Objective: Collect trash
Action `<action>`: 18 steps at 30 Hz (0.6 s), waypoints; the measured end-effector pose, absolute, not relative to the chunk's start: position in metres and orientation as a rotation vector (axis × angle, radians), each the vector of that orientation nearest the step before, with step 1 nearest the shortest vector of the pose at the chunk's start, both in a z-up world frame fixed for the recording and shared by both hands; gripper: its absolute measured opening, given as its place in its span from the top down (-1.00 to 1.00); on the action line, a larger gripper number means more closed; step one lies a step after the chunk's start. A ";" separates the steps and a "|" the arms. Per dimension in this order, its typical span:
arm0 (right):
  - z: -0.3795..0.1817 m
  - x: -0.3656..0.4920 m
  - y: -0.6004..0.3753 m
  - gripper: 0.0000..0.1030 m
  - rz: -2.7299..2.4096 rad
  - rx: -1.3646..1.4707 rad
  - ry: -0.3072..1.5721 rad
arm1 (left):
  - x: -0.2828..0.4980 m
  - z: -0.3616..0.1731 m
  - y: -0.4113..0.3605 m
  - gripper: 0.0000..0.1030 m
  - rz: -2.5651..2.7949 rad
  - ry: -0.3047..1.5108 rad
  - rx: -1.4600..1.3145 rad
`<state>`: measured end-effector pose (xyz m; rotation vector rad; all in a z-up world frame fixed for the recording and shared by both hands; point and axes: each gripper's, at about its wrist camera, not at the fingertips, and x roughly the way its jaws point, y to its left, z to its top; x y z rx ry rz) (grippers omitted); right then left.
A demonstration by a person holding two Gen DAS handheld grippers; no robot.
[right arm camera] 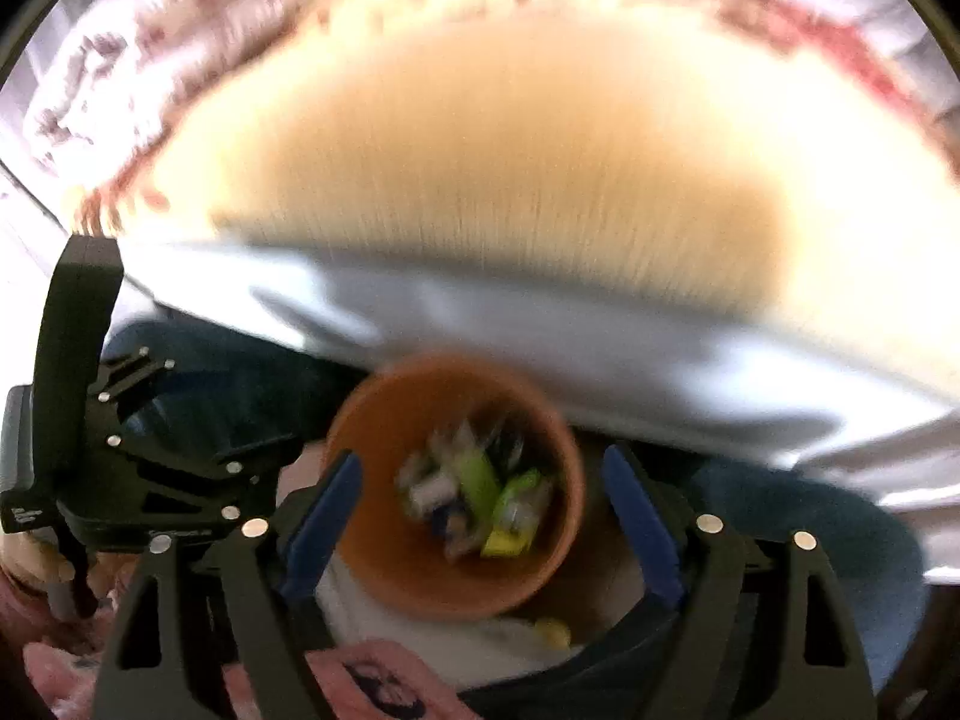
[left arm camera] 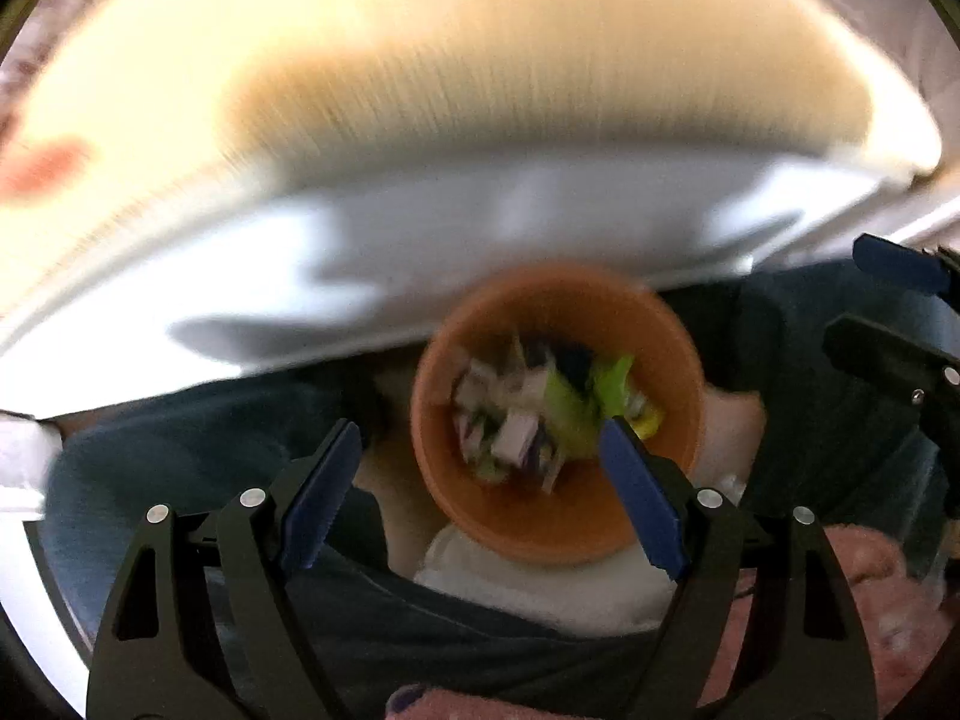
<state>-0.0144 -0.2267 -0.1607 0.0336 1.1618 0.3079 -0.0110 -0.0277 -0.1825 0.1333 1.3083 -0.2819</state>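
Observation:
An orange bin [left arm camera: 672,360] stands on the floor below me, blurred in both wrist views. Inside it lies mixed trash [left arm camera: 528,414]: green, white and purple wrappers. My left gripper [left arm camera: 480,429] hangs above the bin, open, its blue pads wide apart and gripping nothing. In the right wrist view my right gripper [right arm camera: 483,456] is also open above the same bin [right arm camera: 384,546], and the trash [right arm camera: 480,498] shows between its fingers without touching them. A small yellow scrap [right arm camera: 555,633] lies just outside the bin's near wall.
A table with a pale wooden top [left arm camera: 480,60] and a white edge [left arm camera: 420,240] fills the upper half of both views. A person's blue-trousered legs [left arm camera: 180,450] flank the bin. Pink cloth [left arm camera: 870,600] lies at the bottom. The right gripper's black frame [left arm camera: 888,354] shows at the right edge.

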 end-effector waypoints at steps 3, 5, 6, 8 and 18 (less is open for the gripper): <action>-0.118 -0.017 -0.230 -0.63 0.286 0.027 1.010 | -0.008 -0.138 -0.021 -0.56 -0.229 1.165 0.106; -0.093 -0.018 -0.234 -0.66 0.267 0.018 0.915 | -0.007 -0.113 -0.021 -0.56 -0.192 1.077 0.088; -0.085 -0.019 -0.235 -0.67 0.257 0.012 0.881 | -0.007 -0.099 -0.019 -0.56 -0.180 1.031 0.076; -0.063 -0.020 -0.239 -0.72 0.240 -0.001 0.798 | -0.004 -0.075 -0.017 -0.56 -0.153 0.946 0.058; 0.017 -0.012 -0.247 -0.82 0.207 -0.008 0.510 | 0.003 0.020 -0.006 -0.70 -0.072 0.631 0.017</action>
